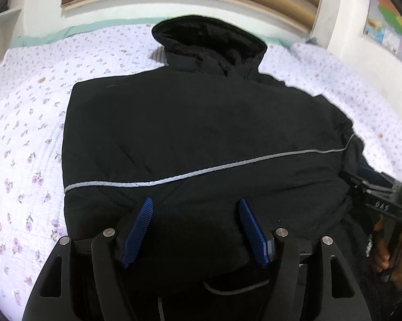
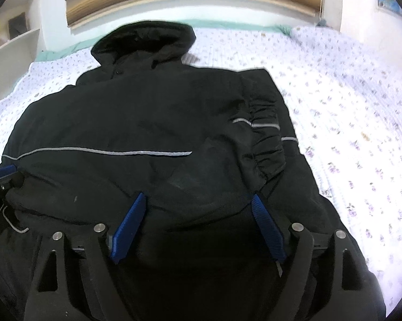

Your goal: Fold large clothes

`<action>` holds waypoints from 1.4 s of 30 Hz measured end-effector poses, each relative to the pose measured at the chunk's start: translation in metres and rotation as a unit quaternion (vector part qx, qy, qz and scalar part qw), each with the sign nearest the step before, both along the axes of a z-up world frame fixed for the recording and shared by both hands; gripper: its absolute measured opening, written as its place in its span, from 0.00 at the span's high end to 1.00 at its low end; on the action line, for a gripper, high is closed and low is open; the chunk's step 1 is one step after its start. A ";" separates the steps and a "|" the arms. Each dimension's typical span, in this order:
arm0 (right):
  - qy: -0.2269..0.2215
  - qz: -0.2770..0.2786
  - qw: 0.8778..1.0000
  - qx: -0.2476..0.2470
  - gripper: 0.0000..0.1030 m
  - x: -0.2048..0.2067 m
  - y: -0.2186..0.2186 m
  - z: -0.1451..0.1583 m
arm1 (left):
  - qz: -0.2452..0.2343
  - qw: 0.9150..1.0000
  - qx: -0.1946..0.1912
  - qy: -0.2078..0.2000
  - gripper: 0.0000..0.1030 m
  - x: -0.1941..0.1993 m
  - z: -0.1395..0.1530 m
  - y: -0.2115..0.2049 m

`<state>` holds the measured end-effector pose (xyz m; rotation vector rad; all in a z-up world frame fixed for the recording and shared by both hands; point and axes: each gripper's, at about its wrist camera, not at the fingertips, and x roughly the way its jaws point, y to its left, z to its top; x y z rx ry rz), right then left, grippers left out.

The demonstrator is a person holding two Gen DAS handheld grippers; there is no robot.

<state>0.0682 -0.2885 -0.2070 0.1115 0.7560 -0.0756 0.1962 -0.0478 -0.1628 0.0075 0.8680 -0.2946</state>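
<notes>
While black jacket covers bedspread, no containers

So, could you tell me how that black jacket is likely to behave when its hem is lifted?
The black jacket looks padded and creased, so it will probably sag, not stay flat. Its smooth shell may slip between the open pads.

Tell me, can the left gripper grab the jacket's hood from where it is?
Probably not yet. The left gripper hangs open over the near hem of the black jacket; the hood lies at the far end.
</notes>
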 end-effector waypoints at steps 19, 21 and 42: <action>0.084 -0.010 0.993 0.080 0.06 0.127 -0.029 0.168 | 0.030 0.998 -0.060 0.013 0.31 0.163 0.208 0.043; 0.078 0.002 0.992 0.096 0.02 0.163 -0.026 0.177 | 0.039 0.997 -0.065 0.031 0.31 0.197 0.196 0.039; 0.124 -0.001 0.982 0.143 0.94 0.361 -0.050 0.094 | 0.119 0.974 -0.132 0.143 0.90 0.368 0.063 0.040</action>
